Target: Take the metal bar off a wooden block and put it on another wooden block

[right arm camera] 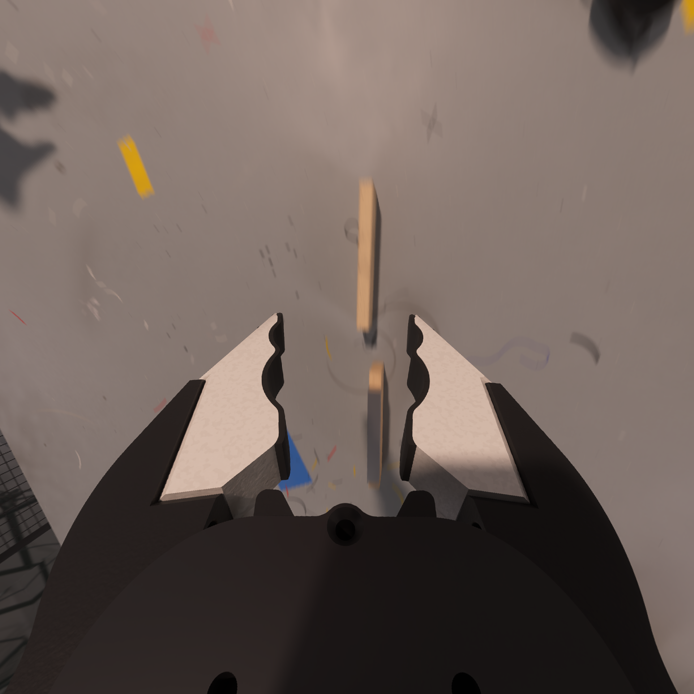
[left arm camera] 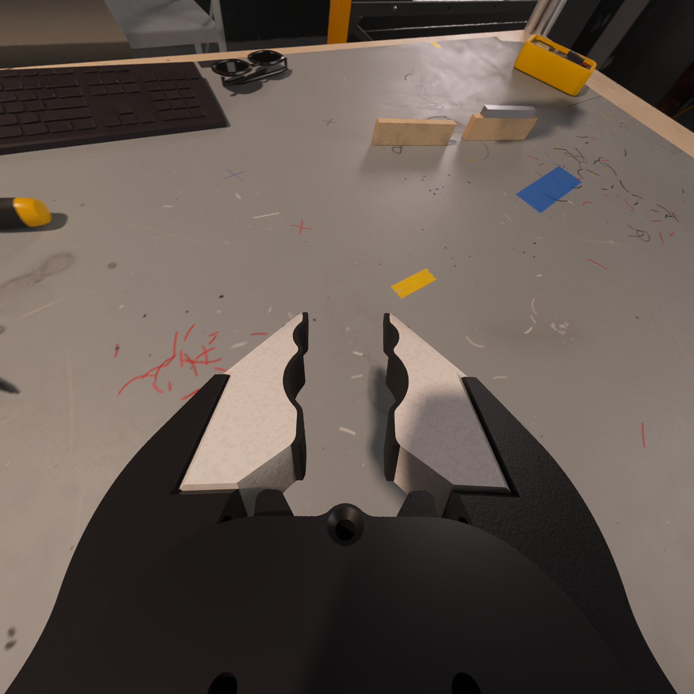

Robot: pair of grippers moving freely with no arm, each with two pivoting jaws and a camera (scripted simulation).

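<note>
- Currently the left gripper (left arm camera: 344, 315) hangs over bare desk (left arm camera: 338, 233), fingers spread with nothing between them, well apart from the work.
- Far across the desk, the metal bar (left arm camera: 507, 111) lies on the right wooden block (left arm camera: 497, 128); the empty left wooden block (left arm camera: 413, 131) stands just beside it.
- From above, the right gripper (right arm camera: 344, 317) has its fingers parted and empty; the bar (right arm camera: 374, 424) shows blurred between them, below.
- To do this well, I'd centre the bar between the fingers, descend straight and close across its narrow sides before lifting.
</note>
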